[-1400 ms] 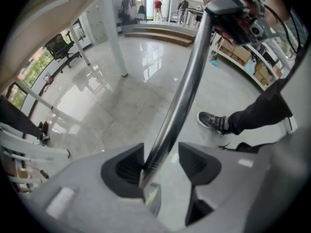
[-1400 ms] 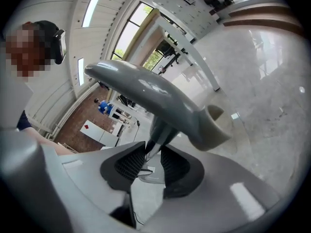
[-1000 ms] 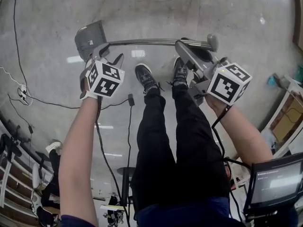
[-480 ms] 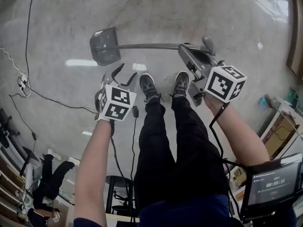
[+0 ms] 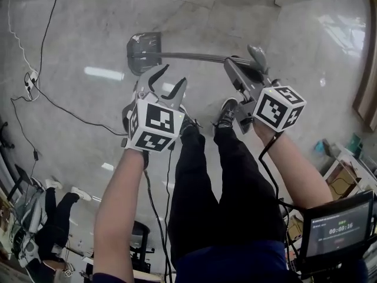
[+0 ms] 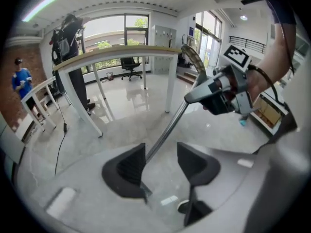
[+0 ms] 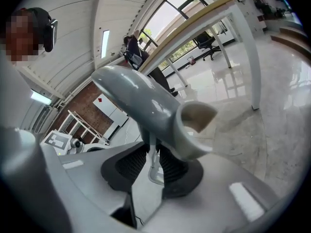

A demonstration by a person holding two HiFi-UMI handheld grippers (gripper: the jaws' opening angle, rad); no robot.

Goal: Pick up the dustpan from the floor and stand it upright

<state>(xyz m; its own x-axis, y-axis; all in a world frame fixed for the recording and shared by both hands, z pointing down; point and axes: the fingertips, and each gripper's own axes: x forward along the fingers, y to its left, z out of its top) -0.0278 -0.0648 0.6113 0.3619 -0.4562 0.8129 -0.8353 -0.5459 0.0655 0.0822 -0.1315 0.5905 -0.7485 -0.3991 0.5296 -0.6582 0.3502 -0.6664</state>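
Grey marble floor (image 5: pixel 247 16) lay under you. Your right tool (image 7: pixel 153 161) was clamped on the dustpan (image 5: pixel 144 52) at its grey plastic handle (image 7: pixel 141 101), the pads squeezing the thin neck just below the grip. From there the metal shaft (image 5: pixel 188 56) ran across, just ahead of your shoes (image 5: pixel 227 112), to the scoop at the left. You could not tell whether the scoop touched the floor.

Your left tool (image 5: pixel 166 82) hung near the scoop end, just short of the shaft. Its jaws stood wide apart, though they had just been closing a little. Nothing was pressed between the pads, and the shaft showed through the gap only from beyond them.

A black cable (image 5: pixel 65 111) trailed over the floor at your left from a white plug strip (image 5: pixel 28 78), well apart from the dustpan. A small screen (image 5: pixel 337 229) sat by your right arm. Behind the shaft stood a wood-topped table (image 6: pixel 146 52) on white legs, with an office chair (image 6: pixel 130 64) beyond it. A person in blue (image 6: pixel 22 79) stood off to the left.
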